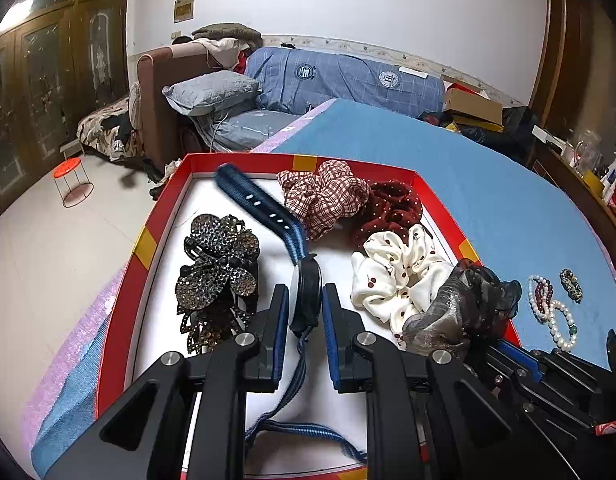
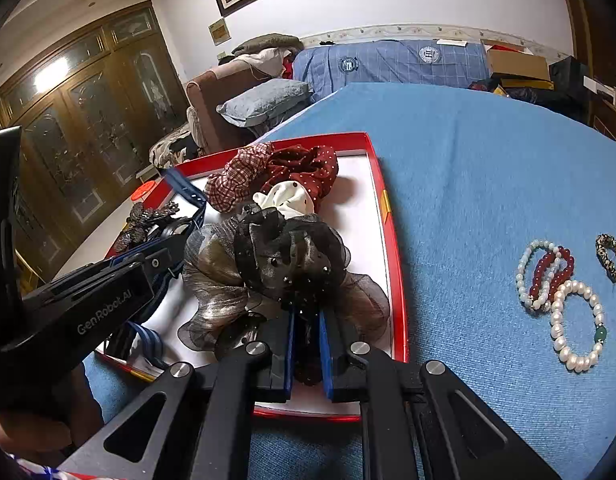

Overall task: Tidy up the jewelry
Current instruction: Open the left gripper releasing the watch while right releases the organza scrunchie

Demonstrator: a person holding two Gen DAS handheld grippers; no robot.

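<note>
A red box (image 1: 124,292) with a white floor sits on a blue cloth. My left gripper (image 1: 305,294) is shut on a watch (image 1: 308,280) with a blue striped strap, held just above the box floor. My right gripper (image 2: 306,314) is shut on a black and grey organza scrunchie (image 2: 284,256) over the box's near right part. Rhinestone butterfly clips (image 1: 216,268) lie at the left inside the box. A plaid scrunchie (image 1: 323,196), a dark red dotted one (image 1: 391,208) and a white cherry-print one (image 1: 399,276) lie at its back right.
On the blue cloth (image 2: 487,168) right of the box lie a pearl bracelet (image 2: 579,320), a red bead and pearl pair (image 2: 545,274) and a leopard-print band (image 2: 611,258). The left gripper's arm (image 2: 88,312) crosses the right wrist view's left side. A sofa and cabinets stand behind.
</note>
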